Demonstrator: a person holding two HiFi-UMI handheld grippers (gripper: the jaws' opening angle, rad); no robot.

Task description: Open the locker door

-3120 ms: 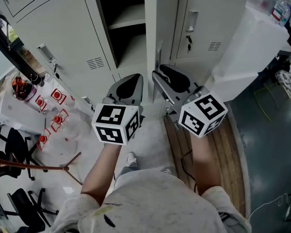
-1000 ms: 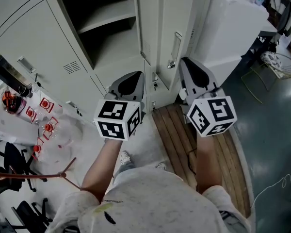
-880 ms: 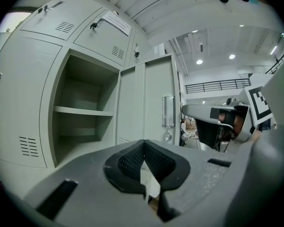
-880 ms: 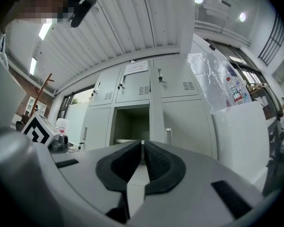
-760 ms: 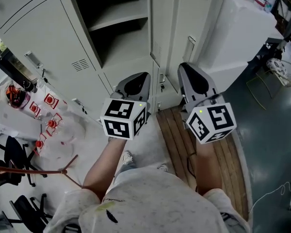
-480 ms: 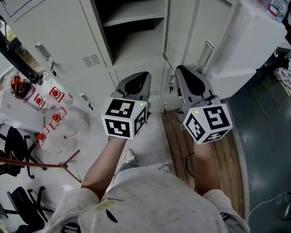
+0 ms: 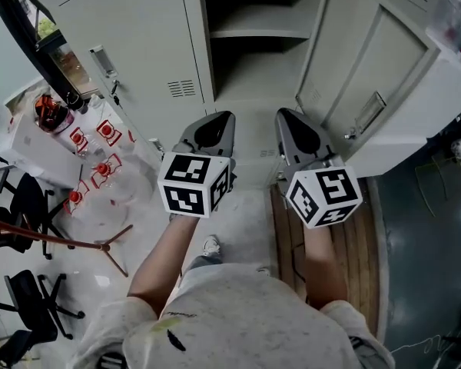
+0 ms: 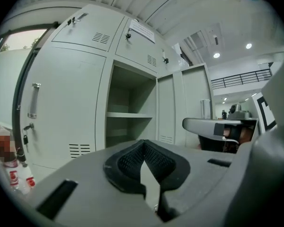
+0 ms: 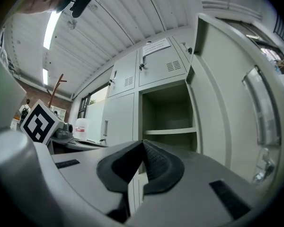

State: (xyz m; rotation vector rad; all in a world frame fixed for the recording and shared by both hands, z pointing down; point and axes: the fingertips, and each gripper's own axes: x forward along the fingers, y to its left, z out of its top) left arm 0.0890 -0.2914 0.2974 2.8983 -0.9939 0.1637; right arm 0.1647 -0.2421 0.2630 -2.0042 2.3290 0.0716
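Locker door stands open, swung to the right of its compartment; one shelf is visible inside. Left claw and right claw are held side by side on the near side of the compartment, clear of the door. Each claw has its jaws closed together with nothing between them. The neighbouring door on the left is shut.

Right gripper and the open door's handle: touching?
Apart. Right gripper view shows the right gripper shut on nothing, with the handle off to its right across a clear gap.
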